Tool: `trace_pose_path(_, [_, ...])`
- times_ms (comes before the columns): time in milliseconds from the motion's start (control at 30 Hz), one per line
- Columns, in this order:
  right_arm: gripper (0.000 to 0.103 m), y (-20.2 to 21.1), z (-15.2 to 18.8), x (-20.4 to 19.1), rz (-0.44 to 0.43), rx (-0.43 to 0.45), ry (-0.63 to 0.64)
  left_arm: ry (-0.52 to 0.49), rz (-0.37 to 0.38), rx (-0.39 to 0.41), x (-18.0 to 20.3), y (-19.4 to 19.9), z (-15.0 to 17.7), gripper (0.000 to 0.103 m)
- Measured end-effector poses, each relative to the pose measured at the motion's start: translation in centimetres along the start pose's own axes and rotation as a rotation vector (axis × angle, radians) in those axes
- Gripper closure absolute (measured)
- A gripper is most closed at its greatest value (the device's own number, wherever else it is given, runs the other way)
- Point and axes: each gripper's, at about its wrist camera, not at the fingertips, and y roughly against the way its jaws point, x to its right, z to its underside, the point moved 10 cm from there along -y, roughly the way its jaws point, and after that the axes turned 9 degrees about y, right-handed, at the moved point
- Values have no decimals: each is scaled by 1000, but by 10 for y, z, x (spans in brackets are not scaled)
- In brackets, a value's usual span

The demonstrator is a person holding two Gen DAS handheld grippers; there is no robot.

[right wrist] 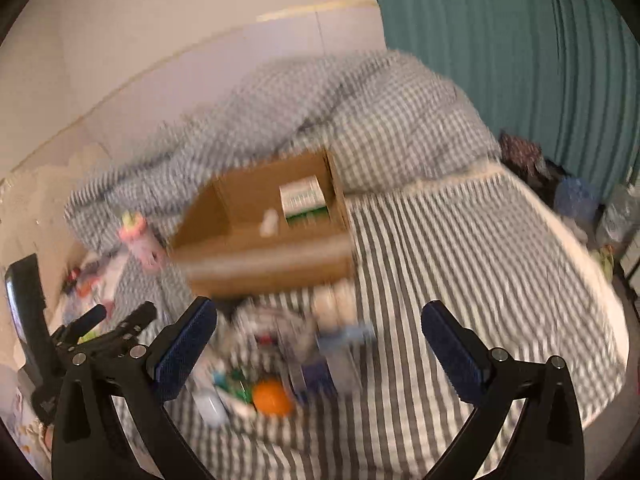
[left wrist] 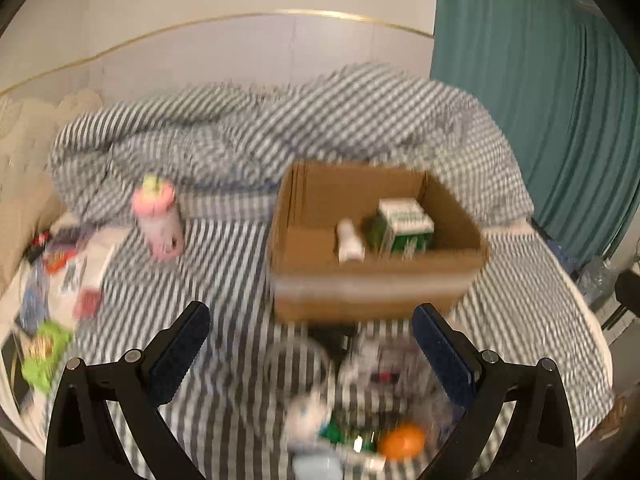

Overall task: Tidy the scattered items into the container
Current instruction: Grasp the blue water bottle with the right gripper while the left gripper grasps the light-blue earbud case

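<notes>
**Open box on the striped bed, both grippers spread wide**

The cardboard box [left wrist: 376, 276], square and brown with a pale tape band across its near wall, sits mid-frame on the grey-and-white striped sheet [left wrist: 224, 264]. Inside lie two things: a green-and-white carton [left wrist: 404, 228] and a small white bottle [left wrist: 349, 240]. Left of it stands one pink plastic bottle [left wrist: 158, 220]. At lower centre a blurred heap of small items includes one round orange ball [left wrist: 401, 440]. A rumpled checked duvet [left wrist: 280, 128] lies behind. The left gripper [left wrist: 312, 356] and right gripper [right wrist: 320, 356] both gape wide, nothing between their dark textured pads.
</notes>
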Motion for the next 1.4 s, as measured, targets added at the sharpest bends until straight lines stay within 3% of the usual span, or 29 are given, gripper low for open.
trace_pose_path(267, [0,-56,85,1,-5,-155,-1,48,-7,-131,-36,-24,102,0])
trace_pose_path(433, [0,-82,97,1,-28,-199,8,32,52,-160,-34,-35,135,0])
trace_pose_path(567, [0,-100,104,1,-24,-223,23,-9,35,-201,-32,-51,157,0])
trace_pose_path(1067, [0,-152,114,-20,-3,-292,89,36,55,-280,-35,-85,166,0])
trace_pose_path(1400, [5,-168,113,-11,-75,-301,11,-51,56,-299,-19,-90,180,3])
